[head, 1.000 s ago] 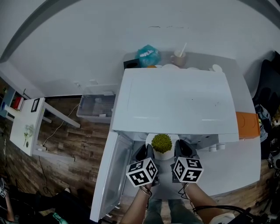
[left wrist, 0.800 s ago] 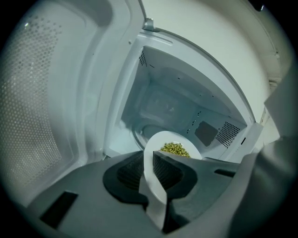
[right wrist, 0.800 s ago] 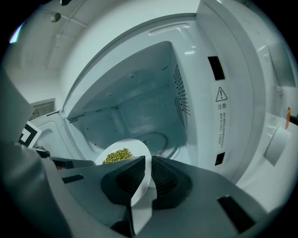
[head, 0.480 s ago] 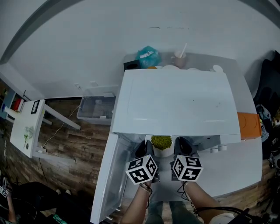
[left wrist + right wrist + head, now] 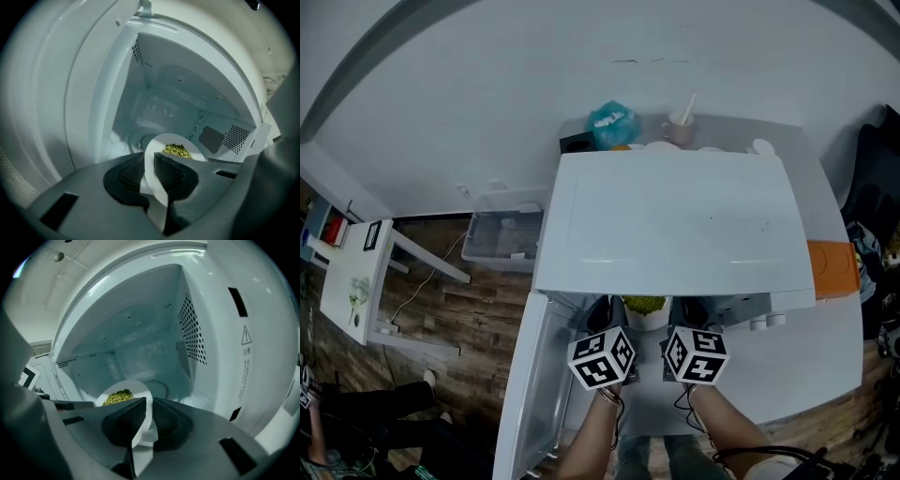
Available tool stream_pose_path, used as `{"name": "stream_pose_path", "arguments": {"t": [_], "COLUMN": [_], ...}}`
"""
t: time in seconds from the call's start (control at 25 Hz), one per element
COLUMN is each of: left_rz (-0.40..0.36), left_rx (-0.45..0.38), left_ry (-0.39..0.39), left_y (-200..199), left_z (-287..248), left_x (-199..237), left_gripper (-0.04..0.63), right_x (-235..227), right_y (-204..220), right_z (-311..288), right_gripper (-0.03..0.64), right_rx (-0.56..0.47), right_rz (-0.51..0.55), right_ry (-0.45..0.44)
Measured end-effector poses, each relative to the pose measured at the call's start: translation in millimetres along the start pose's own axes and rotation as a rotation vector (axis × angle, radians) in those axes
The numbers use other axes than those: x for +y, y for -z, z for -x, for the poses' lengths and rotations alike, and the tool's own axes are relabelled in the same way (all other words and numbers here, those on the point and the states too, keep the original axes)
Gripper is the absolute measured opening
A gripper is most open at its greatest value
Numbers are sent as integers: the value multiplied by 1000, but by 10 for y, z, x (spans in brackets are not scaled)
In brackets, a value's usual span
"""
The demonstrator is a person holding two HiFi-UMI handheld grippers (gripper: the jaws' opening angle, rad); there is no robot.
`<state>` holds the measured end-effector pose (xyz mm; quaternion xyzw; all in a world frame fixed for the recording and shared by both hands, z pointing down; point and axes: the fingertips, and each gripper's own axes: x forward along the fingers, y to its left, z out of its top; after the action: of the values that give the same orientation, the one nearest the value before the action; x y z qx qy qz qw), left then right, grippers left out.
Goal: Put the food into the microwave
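Your left gripper (image 5: 151, 172) and right gripper (image 5: 146, 420) clamp the plate (image 5: 649, 322) at nine and three o'clock; the microwave (image 5: 675, 220) label (image 5: 245, 337) print is illegible.

Head view: plate (image 5: 647, 319) largely hidden under microwave (image 5: 675, 220) top; orange object (image 5: 831, 269) partly covered by its corner. Right gripper view: warning label (image 5: 244, 352) print too small to read.

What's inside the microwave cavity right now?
Only the white plate of green food, partly in, its rim clamped by the left gripper and the right gripper. The microwave floor beneath the plate is hidden.
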<state>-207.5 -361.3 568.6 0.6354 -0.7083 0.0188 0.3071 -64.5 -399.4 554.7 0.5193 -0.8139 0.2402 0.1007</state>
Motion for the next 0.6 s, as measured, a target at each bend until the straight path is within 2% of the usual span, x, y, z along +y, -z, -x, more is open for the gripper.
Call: {"name": "stream_pose_path", "arguments": {"t": [0.28,0.6], "left_rz": [-7,-55], "left_rx": [-29,-63], "left_ry": [-10,-24], "left_y": [-40,-46], "left_z": [-87,-163], "left_x": [12,37], "left_gripper": [64,64], "right_x": [0,0], "right_y": [-46,-21], "right_z": [-102,-172], "right_gripper": [55,55], "right_rx": [-24,-22], "right_rz": [36,50], "right_ry": [24,34]}}
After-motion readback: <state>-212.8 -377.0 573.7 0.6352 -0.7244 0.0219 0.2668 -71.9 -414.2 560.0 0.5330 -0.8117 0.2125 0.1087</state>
